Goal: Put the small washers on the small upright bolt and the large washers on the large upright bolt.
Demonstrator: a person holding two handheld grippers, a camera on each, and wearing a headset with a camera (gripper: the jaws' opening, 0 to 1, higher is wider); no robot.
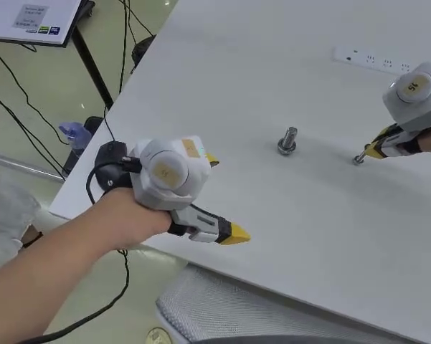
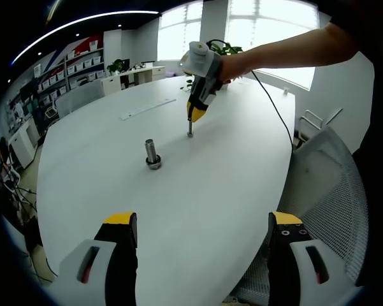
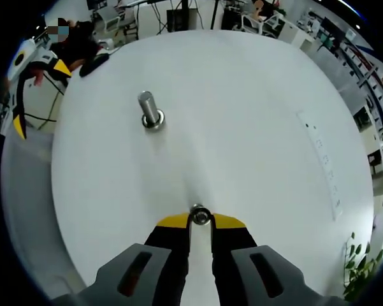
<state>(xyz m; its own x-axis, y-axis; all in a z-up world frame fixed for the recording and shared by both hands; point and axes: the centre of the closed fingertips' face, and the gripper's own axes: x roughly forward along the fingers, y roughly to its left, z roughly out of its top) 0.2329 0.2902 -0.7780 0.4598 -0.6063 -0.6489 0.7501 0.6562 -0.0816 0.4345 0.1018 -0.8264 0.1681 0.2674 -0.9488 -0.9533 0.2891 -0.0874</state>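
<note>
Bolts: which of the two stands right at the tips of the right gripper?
The small bolt, the thin one at the right gripper tips. The large bolt is thicker and stands apart, further out on the table.

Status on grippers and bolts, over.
Left gripper open, empty, near white table edge. Right gripper tips at small silver upright bolt, grip unclear. Large silver upright bolt unobstructed.

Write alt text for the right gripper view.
The right gripper holds its tongs close together at the top of the small upright bolt on a white table. Beyond stands the large upright bolt, and the left gripper hangs open near the table's far edge.
</note>
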